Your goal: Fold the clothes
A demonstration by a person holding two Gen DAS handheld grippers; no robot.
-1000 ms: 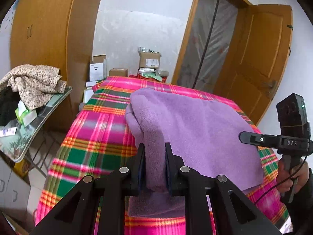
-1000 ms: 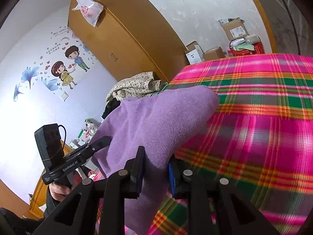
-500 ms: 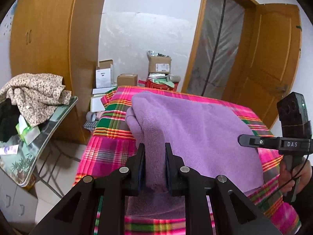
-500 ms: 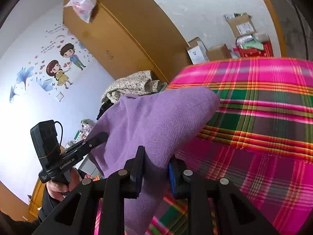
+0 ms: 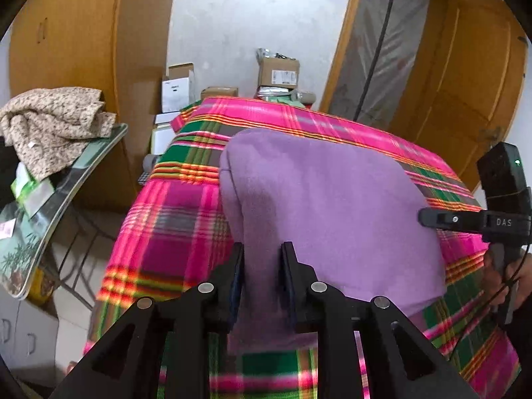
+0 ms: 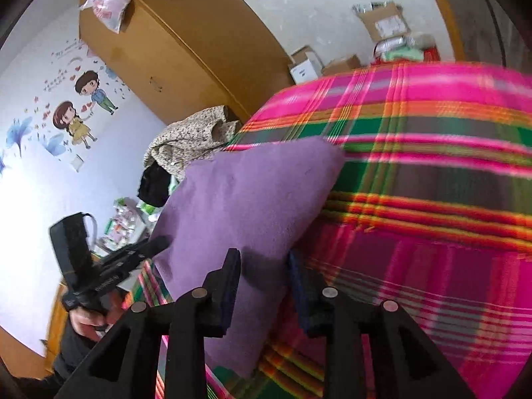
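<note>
Bright plaid cloth in pink, green and orange (image 5: 173, 239) covers the surface, and on it lies the soft purple fleece garment (image 5: 332, 206), already doubled over itself.

At the left gripper (image 5: 261, 266) the jaws are opening, with the near left corner of the purple garment between them; its fold fills the whole gap, and the dark pads (image 5: 236, 282) still touch the fabric on both sides. At the right gripper (image 6: 264, 267) the jaws are opening too, and they stand clearly apart. The near right corner of the garment hangs between them, close against the left finger (image 6: 229, 282), while beside the right one there is a gap (plaid cloth shows through it).

From these two corners the garment spreads away across the surface, with its rounded far edge lying well inside the plaid cloth. In the left wrist view the right gripper comes in from the right edge, its black finger (image 5: 449, 219) over the side of the garment, held by a hand (image 5: 508, 282). In the right wrist view the left gripper shows at the lower left in the other hand (image 6: 89, 319).

Beside the surface, a tilted glass-topped side table (image 5: 83, 173) carries a crumpled beige speckled garment (image 5: 53, 123) and some small packets. Behind it stands a tall wooden wardrobe (image 5: 76, 40). Cardboard boxes (image 5: 278, 72) are stacked at the far white wall, and a wooden door (image 5: 465, 73) stands open at the right. Cartoon stickers (image 6: 79, 106) decorate the pale wall in the right wrist view.
</note>
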